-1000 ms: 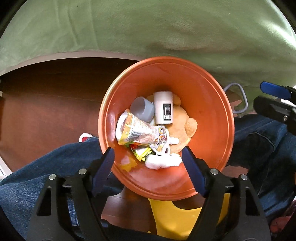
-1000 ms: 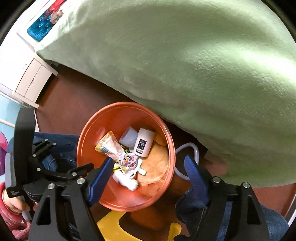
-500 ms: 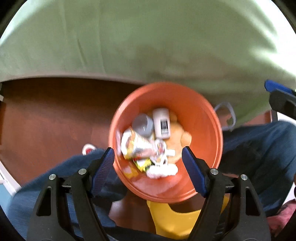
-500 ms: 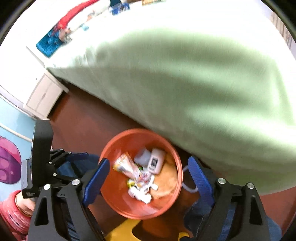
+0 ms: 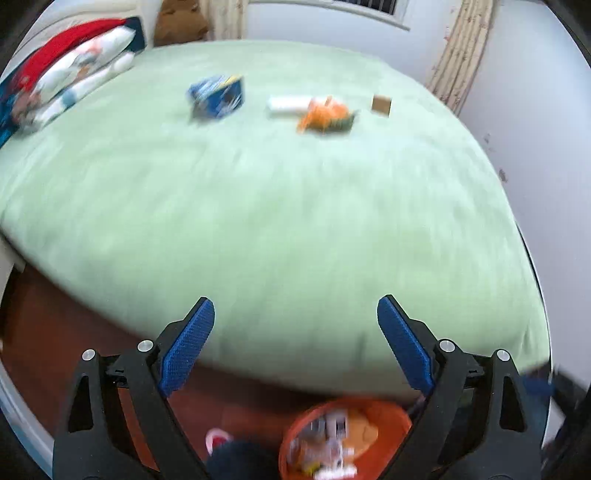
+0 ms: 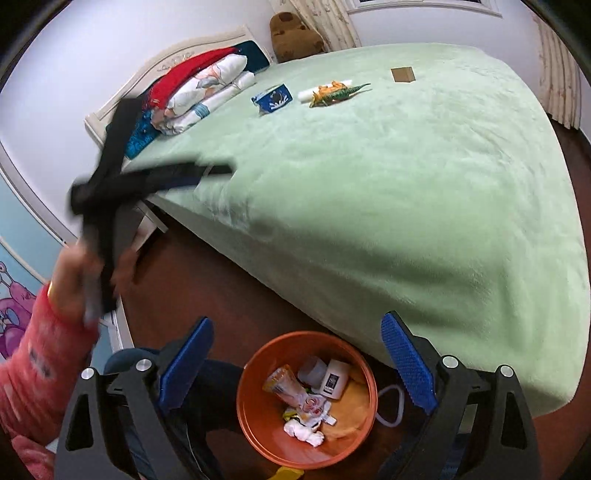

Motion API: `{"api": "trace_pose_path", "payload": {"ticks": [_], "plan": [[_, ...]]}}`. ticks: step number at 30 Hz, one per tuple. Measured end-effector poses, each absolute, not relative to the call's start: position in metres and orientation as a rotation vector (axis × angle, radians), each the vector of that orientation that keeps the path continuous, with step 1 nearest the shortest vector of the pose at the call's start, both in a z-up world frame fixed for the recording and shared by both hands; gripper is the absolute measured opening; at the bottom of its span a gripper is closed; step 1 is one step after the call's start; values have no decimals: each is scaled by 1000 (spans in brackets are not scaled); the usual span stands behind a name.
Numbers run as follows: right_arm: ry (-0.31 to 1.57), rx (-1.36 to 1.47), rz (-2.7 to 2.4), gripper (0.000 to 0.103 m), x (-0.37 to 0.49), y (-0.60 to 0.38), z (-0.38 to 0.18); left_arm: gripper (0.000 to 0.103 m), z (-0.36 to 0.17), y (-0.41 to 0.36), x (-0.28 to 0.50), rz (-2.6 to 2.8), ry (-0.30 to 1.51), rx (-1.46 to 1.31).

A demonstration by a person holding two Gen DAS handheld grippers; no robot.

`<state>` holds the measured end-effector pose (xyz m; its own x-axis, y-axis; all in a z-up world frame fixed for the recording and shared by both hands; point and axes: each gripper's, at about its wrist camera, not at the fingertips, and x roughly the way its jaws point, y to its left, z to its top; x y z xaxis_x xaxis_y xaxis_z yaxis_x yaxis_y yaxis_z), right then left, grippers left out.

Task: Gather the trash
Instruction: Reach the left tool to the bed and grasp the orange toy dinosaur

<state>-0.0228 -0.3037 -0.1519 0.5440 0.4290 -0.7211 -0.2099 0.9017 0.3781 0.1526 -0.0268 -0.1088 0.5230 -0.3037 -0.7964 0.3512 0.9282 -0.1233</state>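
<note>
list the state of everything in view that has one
left gripper: open, empty
right gripper: open, empty
orange bin: upright on floor, part full of trash
blue carton: on bed, crumpled
toy dinosaur: lying on bed
brown box: on bed

Stacked pillows (image 6: 199,92) against white headboard (image 6: 173,61); brown plush (image 6: 293,31), perhaps a bear.

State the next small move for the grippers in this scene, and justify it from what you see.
Probably reach an open gripper, say the left gripper, toward the blue packet on the green bed: both grippers are empty, the orange bin already holds trash, and litter remains there.
</note>
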Motion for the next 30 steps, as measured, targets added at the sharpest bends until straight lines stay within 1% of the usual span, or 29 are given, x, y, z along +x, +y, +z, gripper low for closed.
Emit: {"api": "trace_pose_path", "payload": {"ticks": [2, 5, 12, 17, 22, 23, 24, 25, 30], "plan": [[912, 274, 386, 91, -21, -305, -153, 88, -101, -45, 185, -414, 930, 68], [903, 299, 390, 91, -15, -308, -152, 88, -104, -75, 234, -425, 932, 88], [903, 343, 392, 91, -7, -317, -153, 88, -111, -120, 321, -432, 961, 94], [907, 348, 406, 91, -5, -319, -155, 88, -119, -135, 358, -415, 985, 83], [909, 365, 407, 91, -1, -323, -157, 88, -128, -143, 377, -381, 1002, 60], [909, 371, 410, 91, -1, -324, -157, 86, -129, -145, 376, -372, 990, 72], [908, 374, 412, 91, -1, -324, -158, 74, -130, -148, 374, -378, 985, 82], [907, 374, 412, 91, -1, -324, -157, 71, -130, -152, 371, -390, 983, 94], [901, 385, 417, 91, -4, -323, -154, 70, -125, -156, 354, -352, 940, 152]]}}
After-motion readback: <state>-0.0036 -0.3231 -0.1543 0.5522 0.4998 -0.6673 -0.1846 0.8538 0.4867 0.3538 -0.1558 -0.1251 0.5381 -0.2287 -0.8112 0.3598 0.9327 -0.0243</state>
